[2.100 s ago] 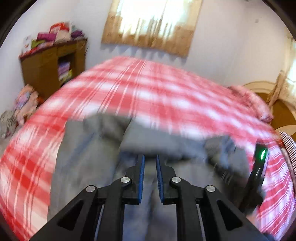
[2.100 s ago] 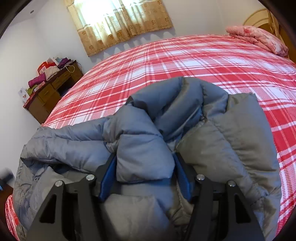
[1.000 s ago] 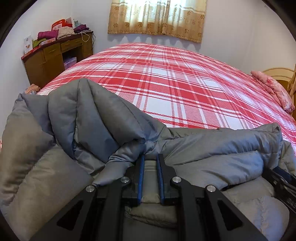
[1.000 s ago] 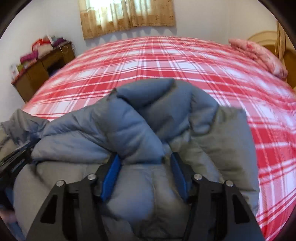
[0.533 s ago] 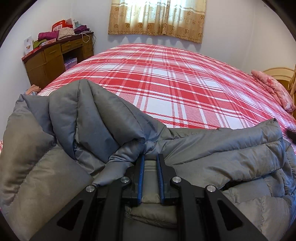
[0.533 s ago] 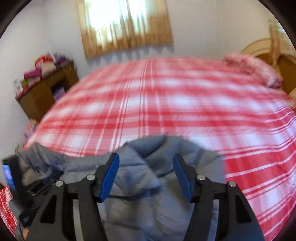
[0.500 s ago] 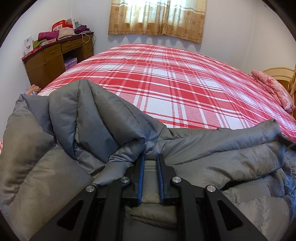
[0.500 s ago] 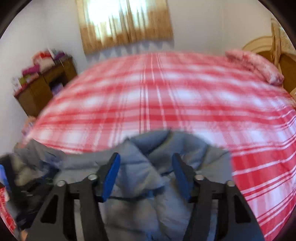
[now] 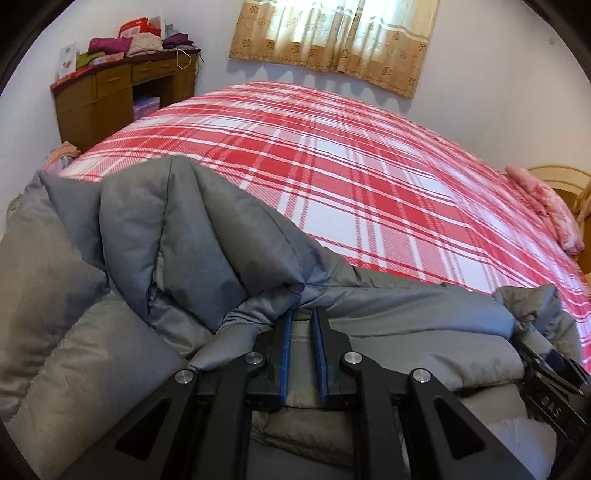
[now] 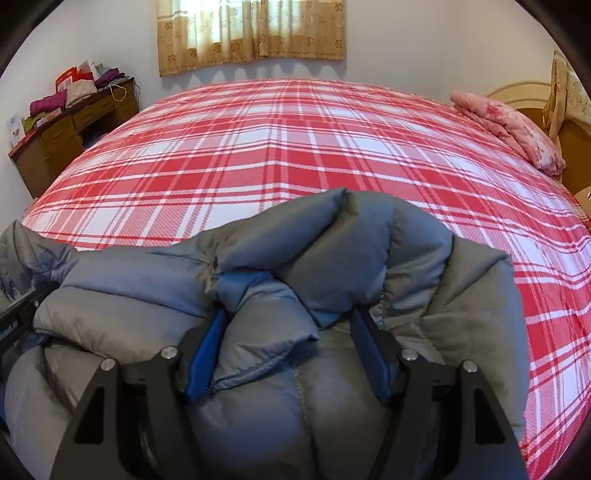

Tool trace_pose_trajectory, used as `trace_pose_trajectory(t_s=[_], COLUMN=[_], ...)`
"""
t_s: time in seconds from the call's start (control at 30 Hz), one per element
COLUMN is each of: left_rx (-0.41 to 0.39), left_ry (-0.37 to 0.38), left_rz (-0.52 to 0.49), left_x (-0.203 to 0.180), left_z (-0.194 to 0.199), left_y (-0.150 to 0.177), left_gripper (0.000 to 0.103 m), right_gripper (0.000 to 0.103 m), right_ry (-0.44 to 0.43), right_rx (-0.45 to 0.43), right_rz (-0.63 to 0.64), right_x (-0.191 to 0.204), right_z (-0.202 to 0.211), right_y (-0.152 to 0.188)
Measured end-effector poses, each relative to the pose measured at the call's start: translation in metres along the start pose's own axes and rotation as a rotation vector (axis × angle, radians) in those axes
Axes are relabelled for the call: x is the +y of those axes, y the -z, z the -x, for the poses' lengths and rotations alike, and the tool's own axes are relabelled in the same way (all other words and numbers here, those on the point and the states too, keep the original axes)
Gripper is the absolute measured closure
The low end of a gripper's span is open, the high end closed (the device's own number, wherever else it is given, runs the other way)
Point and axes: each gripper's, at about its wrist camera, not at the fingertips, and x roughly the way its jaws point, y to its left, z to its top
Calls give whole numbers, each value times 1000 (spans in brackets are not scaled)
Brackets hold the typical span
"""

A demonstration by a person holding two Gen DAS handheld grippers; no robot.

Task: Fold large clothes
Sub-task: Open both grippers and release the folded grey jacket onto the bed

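Note:
A large grey padded jacket (image 9: 184, 236) lies bunched at the near edge of a bed with a red and white plaid cover (image 9: 351, 155). My left gripper (image 9: 303, 321) is shut on a fold of the jacket, its blue pads close together on the fabric. In the right wrist view the jacket (image 10: 332, 251) fills the lower half. My right gripper (image 10: 291, 325) holds a thick bundle of it between widely spaced blue pads. The right gripper's body also shows at the right edge of the left wrist view (image 9: 554, 387).
A wooden desk (image 9: 110, 99) piled with clothes stands at the far left wall. A pink folded cloth (image 10: 509, 125) lies at the bed's right end by a wooden headboard (image 10: 532, 92). A curtained window (image 10: 251, 33) is on the far wall.
The right gripper swung with its bundle of jacket and has settled; its view is sharp again. The jacket's right part has shifted and bunched. The left gripper has barely moved.

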Motion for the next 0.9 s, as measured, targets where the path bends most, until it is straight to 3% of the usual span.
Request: trace_pose_trajectory(t_s=[0.2, 0.33, 0.4, 0.47, 0.6, 0.7, 0.73, 0.8, 0.83, 0.87, 0.9], left_rx=[-2, 26, -40, -95, -88, -105, -115, -139, -148, -165, -182], left_ry=[-17, -53, -39, 28, 154, 218, 218, 217, 215, 207, 197], left_rz=[-15, -115, -155, -180, -151, -154, -154, -121, -97, -52, -15], left_x=[-2, -8, -9, -1, 27, 54, 61, 86, 96, 115, 129], left_z=[1, 26, 60, 104, 179, 243, 259, 300, 314, 332, 346], left_y=[0, 2, 8, 19, 47, 83, 94, 125, 137, 155, 169], left_gripper=[89, 89, 89, 89, 89, 86, 80, 59, 38, 27, 26], right_gripper=[29, 28, 32, 32, 30, 25, 20, 14, 11, 10, 9], right_ry=[11, -104, -160, -195, -250, -238, -235, -233, -226, -215, -210], right_rx=[-15, 3, -58, -132, -229, -303, -325, -349, -357, -362, -354], right_rz=[-4, -84, -161, -210, -206, -166, -154, -136, -130, -125, -120], right_x=[-1, -21, -40, -56, -87, -115, -129, -152, -160, -170, -179], right_z=[1, 8, 39, 78, 167, 239, 265, 303, 315, 331, 343], right_y=[0, -3, 0, 6, 32, 68, 86, 117, 128, 144, 158])
